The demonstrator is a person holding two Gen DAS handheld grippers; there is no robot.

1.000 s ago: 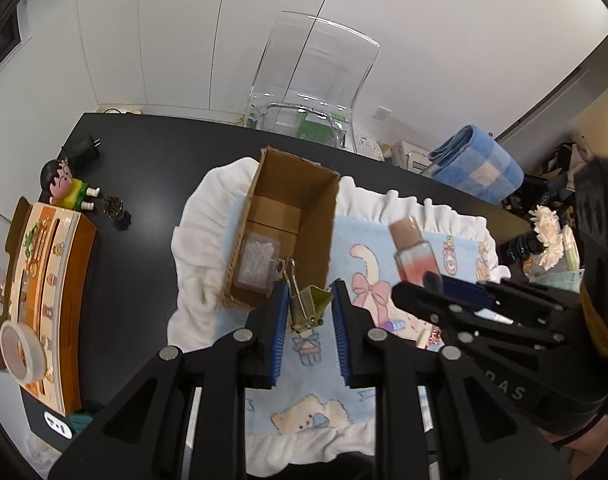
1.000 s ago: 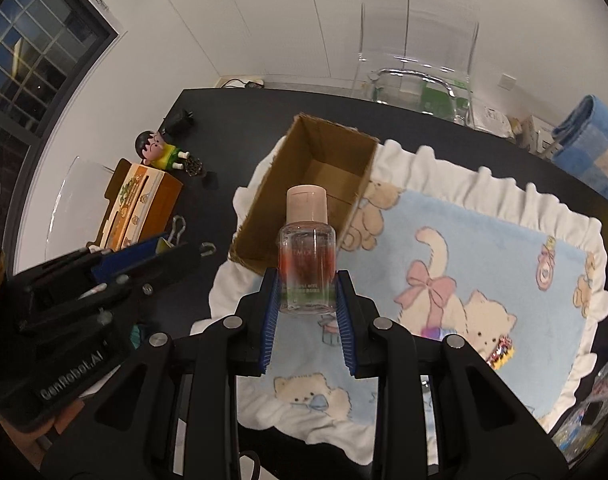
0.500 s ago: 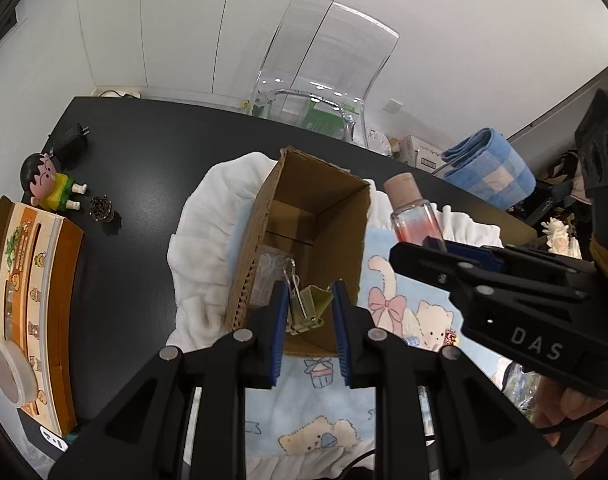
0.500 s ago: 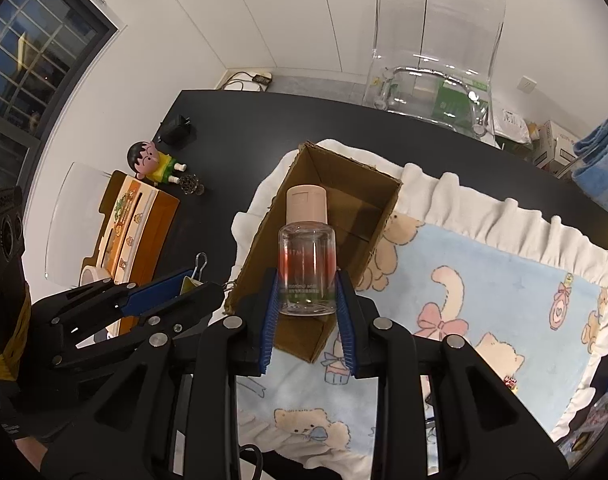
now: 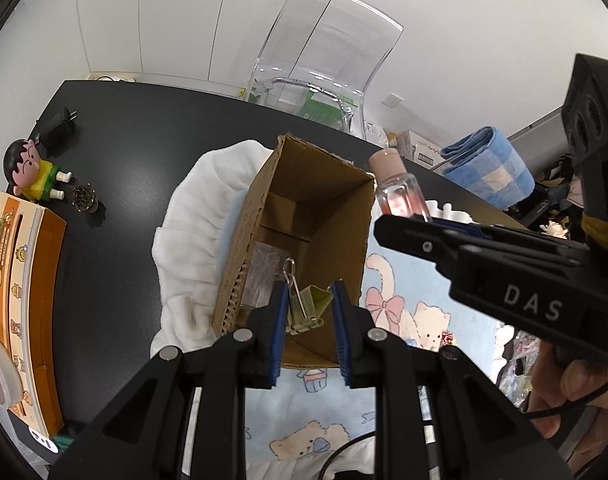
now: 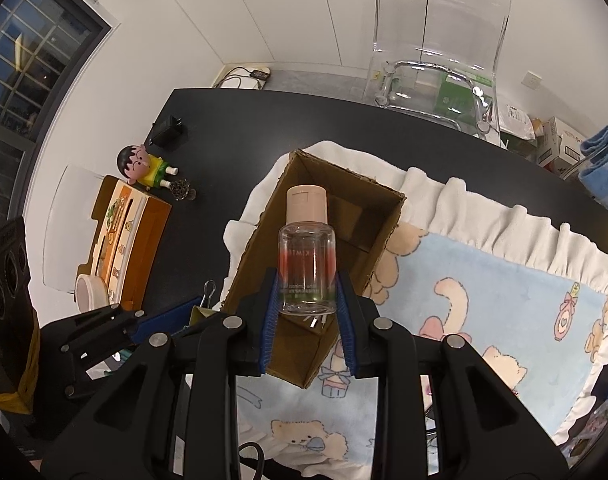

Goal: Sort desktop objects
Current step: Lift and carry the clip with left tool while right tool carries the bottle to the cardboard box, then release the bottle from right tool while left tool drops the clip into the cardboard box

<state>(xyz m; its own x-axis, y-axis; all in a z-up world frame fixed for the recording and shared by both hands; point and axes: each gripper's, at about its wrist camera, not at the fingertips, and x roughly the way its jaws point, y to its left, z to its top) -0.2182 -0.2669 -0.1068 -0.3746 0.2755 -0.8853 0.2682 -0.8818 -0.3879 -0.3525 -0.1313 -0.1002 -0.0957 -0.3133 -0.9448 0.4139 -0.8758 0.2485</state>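
box (image 5: 323,216) top open | R tool (image 5: 403,224) crowds right wall | left tabletop (image 5: 116,184) free

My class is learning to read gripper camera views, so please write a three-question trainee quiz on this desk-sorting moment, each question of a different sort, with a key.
1. True or false: the left gripper is shut on a yellow-green binder clip.
2. Multiple choice: the bottle in the right gripper has a cap that is A) blue, B) pale pink, C) black.
3. Fill in: both held items hang over the open ______ that stands on the cartoon-print blanket.

Key: 1 true; 2 B; 3 cardboard box.
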